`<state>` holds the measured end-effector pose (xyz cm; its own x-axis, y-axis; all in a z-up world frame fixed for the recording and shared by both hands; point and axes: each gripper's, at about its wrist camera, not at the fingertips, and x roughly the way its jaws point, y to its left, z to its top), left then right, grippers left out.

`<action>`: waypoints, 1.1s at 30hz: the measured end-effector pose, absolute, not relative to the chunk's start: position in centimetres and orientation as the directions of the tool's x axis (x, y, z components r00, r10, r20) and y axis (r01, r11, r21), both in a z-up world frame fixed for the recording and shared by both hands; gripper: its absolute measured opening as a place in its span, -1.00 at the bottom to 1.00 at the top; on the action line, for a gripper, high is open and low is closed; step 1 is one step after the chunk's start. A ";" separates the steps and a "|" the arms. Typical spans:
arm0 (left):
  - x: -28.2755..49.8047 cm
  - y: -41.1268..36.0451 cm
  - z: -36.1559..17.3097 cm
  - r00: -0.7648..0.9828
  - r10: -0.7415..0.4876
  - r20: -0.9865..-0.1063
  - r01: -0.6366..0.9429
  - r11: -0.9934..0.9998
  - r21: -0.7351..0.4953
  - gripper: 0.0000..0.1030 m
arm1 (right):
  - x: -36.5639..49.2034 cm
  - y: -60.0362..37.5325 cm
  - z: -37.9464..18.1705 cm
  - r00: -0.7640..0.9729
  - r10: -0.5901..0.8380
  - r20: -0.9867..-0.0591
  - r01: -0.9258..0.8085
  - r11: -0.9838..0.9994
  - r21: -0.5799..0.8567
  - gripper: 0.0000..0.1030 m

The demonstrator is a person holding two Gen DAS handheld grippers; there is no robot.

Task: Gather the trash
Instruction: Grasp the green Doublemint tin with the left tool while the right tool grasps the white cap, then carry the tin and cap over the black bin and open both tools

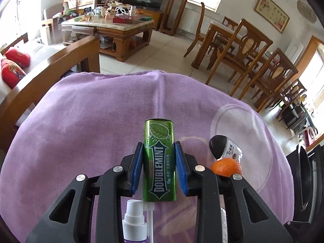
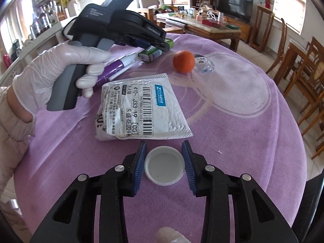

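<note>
Left gripper [image 1: 159, 158]: jaws closed on the gum tin [image 1: 160, 160], lying on the bench [image 1: 81, 111].
Right gripper [image 2: 164, 161]: jaws narrow around the white cap [image 2: 164, 167]; contact unclear.
Mailer [image 2: 139, 107]: just beyond the cap.

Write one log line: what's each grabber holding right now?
left gripper: shut on green gum box | right gripper: around white cap, touching unclear | cloth: purple
</note>
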<state>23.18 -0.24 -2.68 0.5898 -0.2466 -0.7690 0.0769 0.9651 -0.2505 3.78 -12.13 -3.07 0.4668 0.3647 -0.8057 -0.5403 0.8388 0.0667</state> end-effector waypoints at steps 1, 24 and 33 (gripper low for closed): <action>22.9 -0.1 -2.5 0.599 -0.262 -0.757 0.083 0.960 -0.266 -0.41 | 3.9 -12.3 -3.0 0.466 0.367 -0.805 -0.538 0.840 0.072 -0.30; 9.4 -16.4 6.9 0.712 -0.454 -0.535 0.421 0.886 -0.192 -0.41 | -2.5 -33.4 5.0 0.813 0.403 -0.421 -0.226 0.884 0.409 -0.29; 7.4 -27.8 5.6 0.614 -0.565 -0.552 0.580 0.797 -0.170 -0.41 | -6.6 -46.5 4.3 0.896 0.221 -0.386 -0.019 0.886 0.464 -0.29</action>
<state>7.40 -27.78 5.61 0.6139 -0.5645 -0.5518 0.5797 0.7968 -0.1702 -6.63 -46.51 4.26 0.8958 0.2209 -0.3856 -0.0187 0.8857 0.4640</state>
